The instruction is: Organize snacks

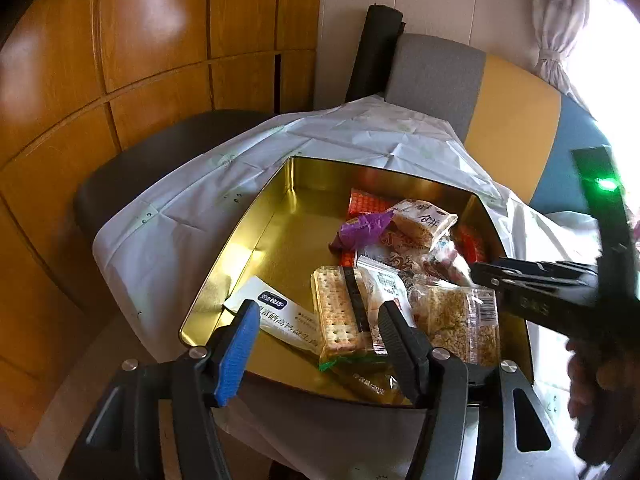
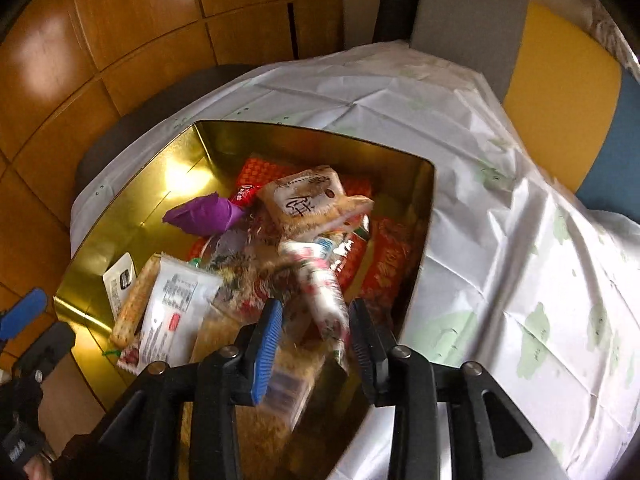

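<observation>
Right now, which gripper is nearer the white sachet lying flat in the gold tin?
Left. The left gripper hangs right over the white sachet at the gold tin's near-left corner; the right gripper is over the packets piled on the tin's opposite side.

Window daylight blows out the right edge; gold tin (image 1: pixel 256 216) glares; fisheye bends edges.

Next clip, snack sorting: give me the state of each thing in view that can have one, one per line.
Gold tin: lid off, left part bare, snacks heaped on its right.
Purple packet: lying on the heap.
Cracker pack: sealed, lying inside the tin.
White sachet: flat on the tin floor.
Left gripper: open, holding nothing.
Right gripper: partly open over a blurred red-and-white packet; grip unclear.
Tablecloth: creased.
</observation>
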Demonstrator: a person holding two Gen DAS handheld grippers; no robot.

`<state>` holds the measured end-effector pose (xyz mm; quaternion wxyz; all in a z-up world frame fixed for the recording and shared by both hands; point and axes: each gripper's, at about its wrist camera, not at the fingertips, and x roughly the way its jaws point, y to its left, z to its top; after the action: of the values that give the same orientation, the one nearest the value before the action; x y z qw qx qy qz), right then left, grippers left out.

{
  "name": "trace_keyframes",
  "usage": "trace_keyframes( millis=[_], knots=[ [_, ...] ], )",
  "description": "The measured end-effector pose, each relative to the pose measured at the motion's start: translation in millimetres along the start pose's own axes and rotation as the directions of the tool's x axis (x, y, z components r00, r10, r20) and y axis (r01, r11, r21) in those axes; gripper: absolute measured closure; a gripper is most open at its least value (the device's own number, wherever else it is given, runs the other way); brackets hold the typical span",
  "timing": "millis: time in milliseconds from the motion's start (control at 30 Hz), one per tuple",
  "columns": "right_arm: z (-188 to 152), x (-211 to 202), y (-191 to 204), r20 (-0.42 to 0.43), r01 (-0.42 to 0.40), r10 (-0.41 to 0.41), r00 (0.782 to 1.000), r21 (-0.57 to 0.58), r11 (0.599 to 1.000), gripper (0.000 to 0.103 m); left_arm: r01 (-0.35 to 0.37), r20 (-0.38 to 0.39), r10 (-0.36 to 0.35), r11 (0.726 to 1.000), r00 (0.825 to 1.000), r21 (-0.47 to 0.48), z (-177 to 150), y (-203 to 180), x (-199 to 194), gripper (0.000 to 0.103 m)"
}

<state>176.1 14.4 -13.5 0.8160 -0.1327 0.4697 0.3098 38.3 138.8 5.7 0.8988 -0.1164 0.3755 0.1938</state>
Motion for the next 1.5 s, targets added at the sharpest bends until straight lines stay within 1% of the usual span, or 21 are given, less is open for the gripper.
trace_keyframes(
  millis=[67, 167, 233, 300, 400, 500, 633, 767, 867, 1367, 1500],
  knots=[
    [-9, -14, -1, 0.040, 0.013, -0.014, 0.999, 0.018, 1.000, 0.068, -0.002, 0.009, 0.002, 1.000, 1.000, 0.002, 0, -2, -3, 0.037],
    [-25, -38, -4, 0.096, 0.029, -0.035, 0.995, 0.069, 0.997, 0.066, 0.004, 0.023, -0.004, 1.000, 1.000, 0.008, -2, -8, -9, 0.035],
    [-31, -49, -1, 0.116, 0.043, -0.054, 0.992, 0.088, 0.995, 0.066, 0.012, 0.034, -0.013, 1.000, 0.999, 0.015, -3, -13, -15, 0.034],
    [-46, -62, 3, 0.136, 0.074, -0.087, 0.987, 0.102, 0.992, 0.066, 0.022, 0.045, -0.023, 0.999, 0.999, 0.025, -5, -17, -21, 0.030],
    [-62, -68, 8, 0.134, 0.119, -0.135, 0.982, 0.124, 0.985, 0.066, 0.036, 0.059, -0.038, 0.998, 0.997, 0.043, -10, -25, -31, 0.029],
    [-76, -73, 8, 0.137, 0.131, -0.154, 0.979, 0.162, 0.978, 0.066, 0.047, 0.065, -0.051, 0.997, 0.997, 0.067, -15, -32, -38, 0.028],
    [-89, -82, 11, 0.158, 0.159, -0.186, 0.970, 0.169, 0.973, 0.066, 0.053, 0.069, -0.059, 0.995, 0.996, 0.086, -21, -38, -45, 0.028],
    [-96, -91, 15, 0.182, 0.177, -0.206, 0.961, 0.166, 0.970, 0.066, 0.051, 0.078, -0.058, 0.995, 0.995, 0.089, -23, -39, -50, 0.027],
    [-98, -93, 17, 0.190, 0.182, -0.213, 0.959, 0.167, 0.969, 0.066, 0.049, 0.085, -0.057, 0.995, 0.995, 0.087, -24, -39, -53, 0.022],
    [-101, -93, 22, 0.193, 0.194, -0.224, 0.955, 0.164, 0.967, 0.066, 0.047, 0.095, -0.054, 0.996, 0.994, 0.069, -24, -34, -55, 0.022],
    [-102, -91, 23, 0.190, 0.195, -0.223, 0.956, 0.157, 0.968, 0.066, 0.050, 0.121, -0.058, 0.996, 0.991, 0.073, -24, -33, -56, 0.024]
  ],
)
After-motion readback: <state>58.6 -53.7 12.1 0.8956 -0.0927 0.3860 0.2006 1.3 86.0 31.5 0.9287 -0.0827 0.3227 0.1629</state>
